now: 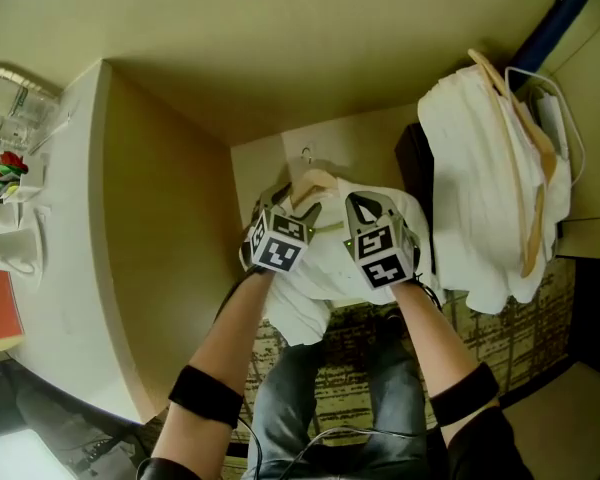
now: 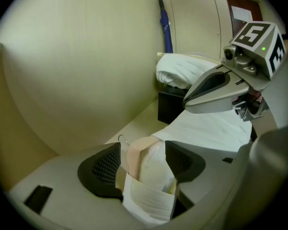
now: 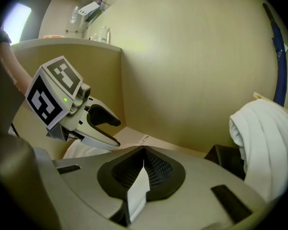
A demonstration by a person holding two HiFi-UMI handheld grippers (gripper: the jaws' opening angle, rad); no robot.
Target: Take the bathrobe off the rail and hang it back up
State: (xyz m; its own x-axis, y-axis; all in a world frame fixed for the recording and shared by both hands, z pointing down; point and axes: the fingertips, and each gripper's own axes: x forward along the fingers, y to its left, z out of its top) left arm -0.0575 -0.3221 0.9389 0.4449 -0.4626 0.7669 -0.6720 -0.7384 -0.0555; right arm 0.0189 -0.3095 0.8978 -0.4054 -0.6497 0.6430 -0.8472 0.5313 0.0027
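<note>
A white bathrobe on a wooden hanger hangs low in the wardrobe between my two grippers. My left gripper stands wide open. The hanger's shoulder and bunched robe cloth lie between its pads. My right gripper is shut on a thin fold of the robe, which sticks out from between its pads. The hanger's metal hook is free of any rail. In the left gripper view the right gripper hovers over the robe.
A second white robe on its own hanger hangs at the right, above a black box. A blue umbrella leans in the back corner. The wardrobe's side wall and a white counter with glasses lie left.
</note>
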